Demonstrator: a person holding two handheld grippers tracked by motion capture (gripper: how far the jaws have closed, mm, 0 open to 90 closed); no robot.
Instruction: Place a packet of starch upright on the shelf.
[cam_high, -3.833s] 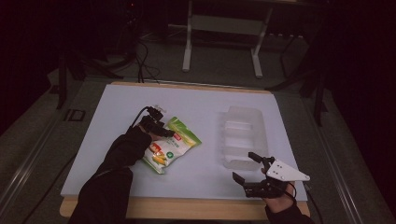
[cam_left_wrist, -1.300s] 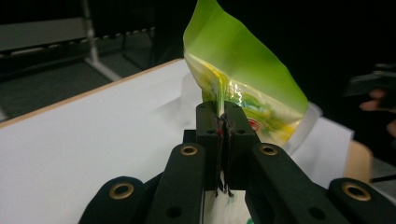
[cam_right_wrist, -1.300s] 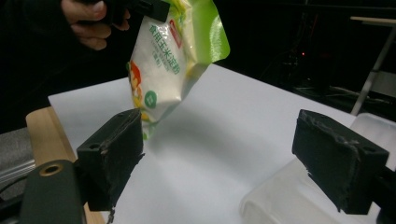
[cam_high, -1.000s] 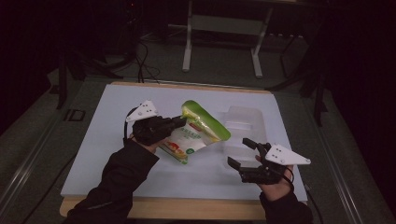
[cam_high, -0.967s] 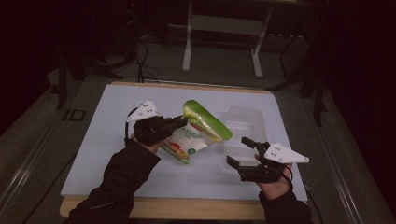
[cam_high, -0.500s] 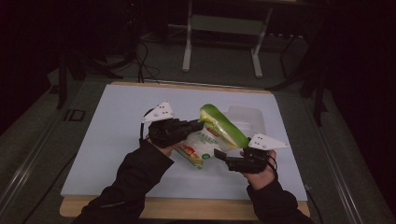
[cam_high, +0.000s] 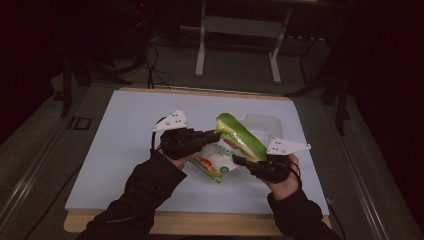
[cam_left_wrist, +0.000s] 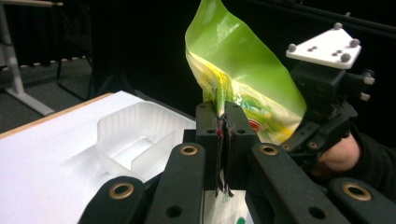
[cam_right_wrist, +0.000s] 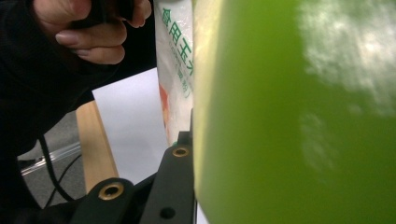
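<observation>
Snack bag (cam_high: 235, 145) edge sits pinched between left gripper (cam_left_wrist: 222, 126) jaws.

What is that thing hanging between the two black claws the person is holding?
A green and white snack bag, lifted off the table between the left gripper and right gripper, as the high view shows.

From your right gripper's camera, the glossy green-and-white plastic snack bag (cam_right_wrist: 299, 116) sits so close that its green face is a blur and runs off the top, right and bottom edges. It covers the right jaw entirely. The green printing on its white strip is cut off by the frame's top. From your left gripper (cam_left_wrist: 223, 154), the bag's lower end drops below the picture.
</observation>
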